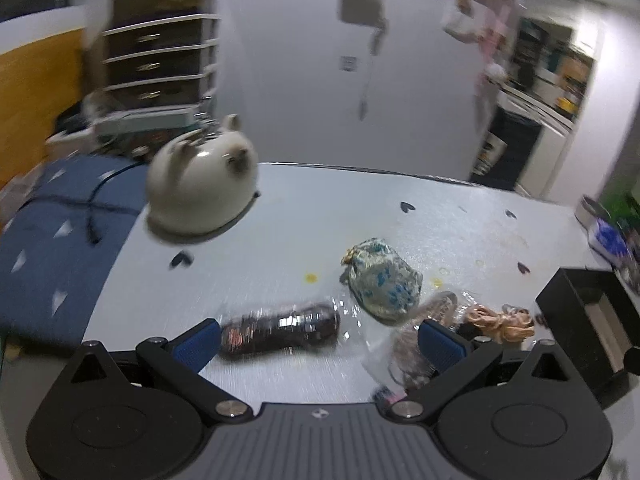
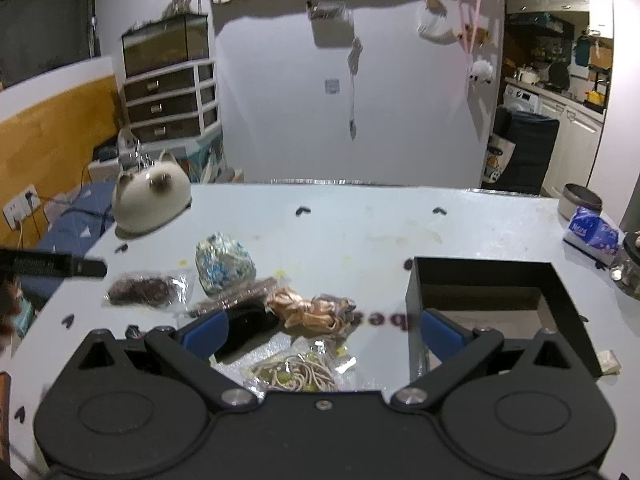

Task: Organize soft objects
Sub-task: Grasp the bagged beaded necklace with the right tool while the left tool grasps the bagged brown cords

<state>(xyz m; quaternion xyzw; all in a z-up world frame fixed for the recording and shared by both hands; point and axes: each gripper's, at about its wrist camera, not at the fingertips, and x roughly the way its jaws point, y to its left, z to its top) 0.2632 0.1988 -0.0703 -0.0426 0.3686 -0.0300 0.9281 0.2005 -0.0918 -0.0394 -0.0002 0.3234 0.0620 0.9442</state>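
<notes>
Clutter of soft goods on pale grey table point(image 2: 360, 220): rounded blue-and-cream fabric bundle point(image 2: 225, 265), dark fuzzy item in crinkly clear bag point(image 2: 148, 289), glossy peach ribbon tangle point(image 2: 310, 311), bagged beige cord point(image 2: 296, 374). Open black box point(image 2: 486, 300), square-walled, sits right of them. Cream cat-shaped plush point(image 2: 150, 200) at far left corner. Left gripper point(image 1: 320, 338) spread wide, holding nothing, over the dark bag. Right gripper point(image 2: 324, 330) likewise wide and empty, its right finger against the box wall.
</notes>
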